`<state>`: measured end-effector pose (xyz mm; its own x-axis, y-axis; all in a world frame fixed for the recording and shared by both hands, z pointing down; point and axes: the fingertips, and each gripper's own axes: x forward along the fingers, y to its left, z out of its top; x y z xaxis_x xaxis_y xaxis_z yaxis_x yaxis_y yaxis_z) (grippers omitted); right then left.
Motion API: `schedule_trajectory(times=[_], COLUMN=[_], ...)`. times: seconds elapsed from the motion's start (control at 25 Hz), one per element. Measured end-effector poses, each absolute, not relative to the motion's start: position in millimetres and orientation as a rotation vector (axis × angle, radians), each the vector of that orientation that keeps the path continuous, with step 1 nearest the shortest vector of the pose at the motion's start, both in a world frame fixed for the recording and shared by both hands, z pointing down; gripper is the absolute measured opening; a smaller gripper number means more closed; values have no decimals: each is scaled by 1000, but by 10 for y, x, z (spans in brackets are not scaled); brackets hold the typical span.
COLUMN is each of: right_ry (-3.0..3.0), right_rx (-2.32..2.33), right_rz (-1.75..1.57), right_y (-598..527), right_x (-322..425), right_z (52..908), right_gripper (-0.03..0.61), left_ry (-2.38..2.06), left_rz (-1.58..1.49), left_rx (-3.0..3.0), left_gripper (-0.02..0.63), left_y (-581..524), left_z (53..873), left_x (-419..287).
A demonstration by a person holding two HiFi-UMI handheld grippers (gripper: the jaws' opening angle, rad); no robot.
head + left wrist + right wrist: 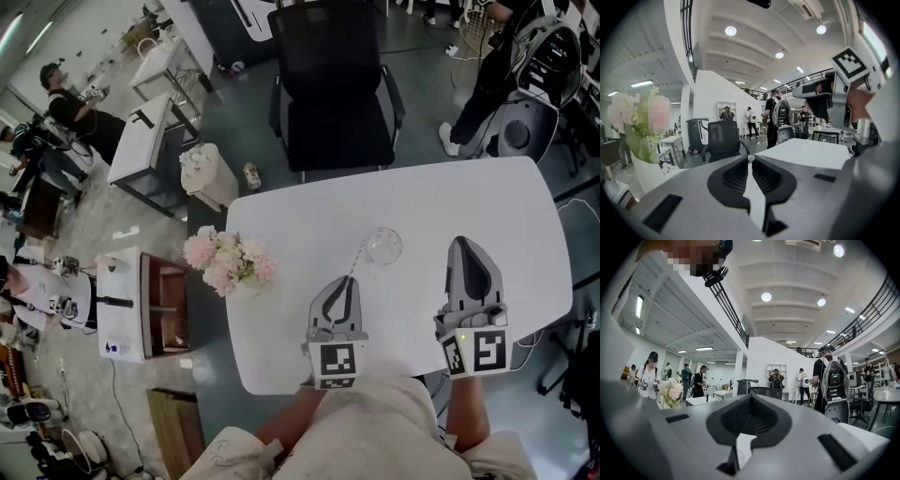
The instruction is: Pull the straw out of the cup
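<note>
We are pinching the straw (358,259) in our left gripper (343,283), whose jaws are pressing together on its near end. In the left gripper view that end is showing as a small pale round tip right at the meeting point of the jaws. Seen from the head view, the straw's long axis is running from 7 o'clock at the jaws to 1 o'clock, pointing up toward the cup (384,246). It is looking thin, straight and pale, almost blending into the white tabletop (450,197). Its far end is reaching the cup's 9 o'clock edge, and we cannot tell whether it is inside the rim or just outside it. The cup is clear glass, standing upright near the middle of the tabletop. Our right gripper (466,244) is hovering at 3 o'clock of the cup, apart from it, its jaws closing on nothing. At the tabletop's 9 o'clock edge a white vase is holding pink and white flowers (228,260).
</note>
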<state>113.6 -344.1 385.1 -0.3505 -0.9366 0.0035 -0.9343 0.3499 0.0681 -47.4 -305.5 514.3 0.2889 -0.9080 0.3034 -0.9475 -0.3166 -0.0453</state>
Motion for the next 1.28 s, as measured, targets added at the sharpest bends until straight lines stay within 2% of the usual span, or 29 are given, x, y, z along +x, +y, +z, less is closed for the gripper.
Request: schedule_trajectory(times=[0.96, 1.28], right_ry=[-2637, -2650], right_rx=[1703, 1710], right_rz=[-280, -331], right_y=[-3292, -3204], right_x=[594, 620], right_z=[3258, 3138], right_gripper=[2, 2], left_ry=[-2139, -2182], left_rz=[-44, -66], left_rx=[2499, 2562], left_gripper=[25, 25], left_y=[-3138, -3042], left_z=[3313, 3116], left_x=[-1326, -1323])
